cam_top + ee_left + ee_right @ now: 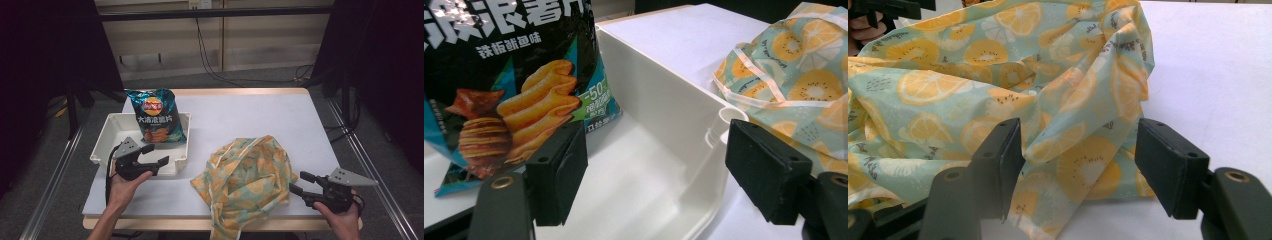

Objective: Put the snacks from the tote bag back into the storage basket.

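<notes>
A dark blue chip bag [155,116] [509,85] stands leaning at the far side of a white tray [105,145] [674,115]. My left gripper [156,155] [656,170] hovers over the tray's near right part, open, with nothing between its jaws; the bag is a little ahead of it. A crumpled fruit-print cloth bag [245,175] [998,85] lies on the white table right of the tray. My right gripper [299,182] [1078,170] is open at the cloth's right edge, its jaws pointing at the fabric without pressing it.
The white table [250,112] has its wooden front edge close to both hands. Part of the cloth hangs over that front edge. Metal rails run along both sides of the table, and cables lie on the floor behind it.
</notes>
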